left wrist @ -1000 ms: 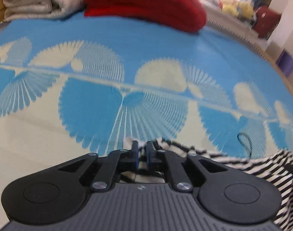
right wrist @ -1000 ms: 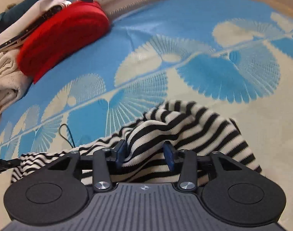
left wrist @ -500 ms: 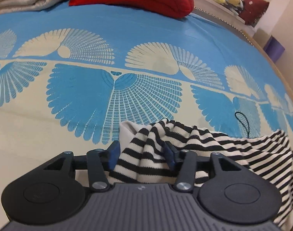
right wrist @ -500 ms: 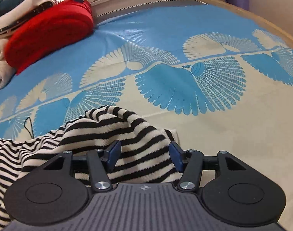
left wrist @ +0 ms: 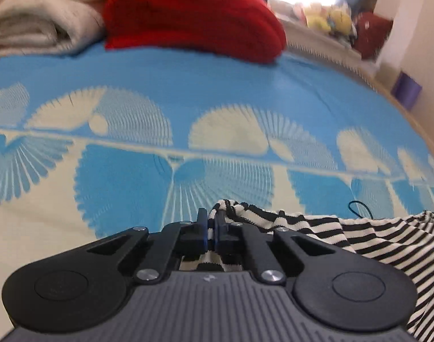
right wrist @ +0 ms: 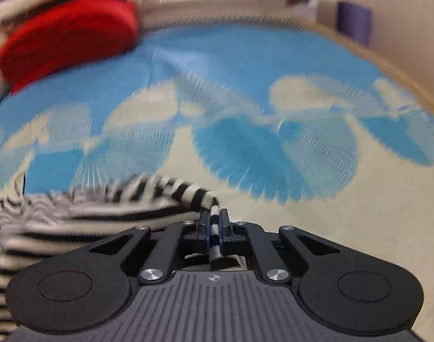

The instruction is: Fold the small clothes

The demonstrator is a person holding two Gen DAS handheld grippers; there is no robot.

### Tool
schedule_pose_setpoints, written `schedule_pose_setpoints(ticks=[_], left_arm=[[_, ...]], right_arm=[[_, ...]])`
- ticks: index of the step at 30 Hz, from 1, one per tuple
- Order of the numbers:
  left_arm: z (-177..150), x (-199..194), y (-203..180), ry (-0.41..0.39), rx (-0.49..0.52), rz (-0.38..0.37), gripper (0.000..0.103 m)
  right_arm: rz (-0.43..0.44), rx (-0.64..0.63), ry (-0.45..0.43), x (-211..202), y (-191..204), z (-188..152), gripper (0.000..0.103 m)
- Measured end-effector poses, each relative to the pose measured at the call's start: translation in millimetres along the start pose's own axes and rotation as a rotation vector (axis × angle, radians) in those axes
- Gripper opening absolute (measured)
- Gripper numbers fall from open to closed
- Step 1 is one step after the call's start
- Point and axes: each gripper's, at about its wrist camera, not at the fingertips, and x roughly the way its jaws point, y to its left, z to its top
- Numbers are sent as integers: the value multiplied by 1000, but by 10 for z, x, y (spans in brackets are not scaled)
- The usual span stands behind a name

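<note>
Between both grippers' pinching jaws: black-white striped knit garment (left wrist: pixel 359 236), stretched, rumpled.

My left gripper (left wrist: pixel 210 229) is matt black plastic with a ribbed grey housing and shiny metal pivot screws; the right gripper (right wrist: pixel 214 225) is built the same. The striped garment (left wrist: pixel 359 236) I hold is a ribbed knit cloth, black and cream, soft and matt. Under it the bedspread (left wrist: pixel 217 91) looks like a flat woven cotton, blue and cream, without sheen. The red blanket (left wrist: pixel 194 14) seems a thick fleece, though blur hides its texture. The cream blanket (left wrist: pixel 37 14) appears nubbly and plush.
</note>
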Motion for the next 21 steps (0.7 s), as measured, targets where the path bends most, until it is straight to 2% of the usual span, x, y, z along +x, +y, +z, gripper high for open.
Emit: schedule_pose_setpoints(ticks=[2, 3, 5, 6, 8, 11, 12, 13, 16, 19, 21], left_arm=[[-46, 109, -36, 33, 36, 30, 4], [-82, 177, -51, 68, 51, 40, 6], [-137, 288, -65, 167, 71, 53, 16], [-129, 259, -77, 170, 79, 63, 17], [-11, 80, -105, 145, 93, 74, 24], [134, -302, -112, 87, 70, 24, 44], [149, -445, -110, 80, 63, 3, 46], [139, -571, -103, 89, 57, -11, 46], [59, -857, -101, 155, 85, -6, 46], [-98, -1184, -29, 229, 80, 44, 46], [-285, -1349, 65, 269, 39, 41, 51]], right_arm=[[11, 3, -66, -91, 15, 57, 4], [2, -12, -71, -79, 36, 54, 4], [-20, -26, -10, 69, 63, -9, 5], [-27, -22, 40, 161, 63, -45, 7], [-28, -17, 115, 261, 60, -87, 10], [-27, -19, 65, 34, 66, 42, 19], [-7, -1, 33, -109, 31, 98, 28], [15, 23, 13, -251, -17, 133, 35], [96, 86, 4, -636, -191, 111, 46], [104, 87, 101, -885, -358, -69, 47], [97, 109, 159, -1003, -472, -246, 48]])
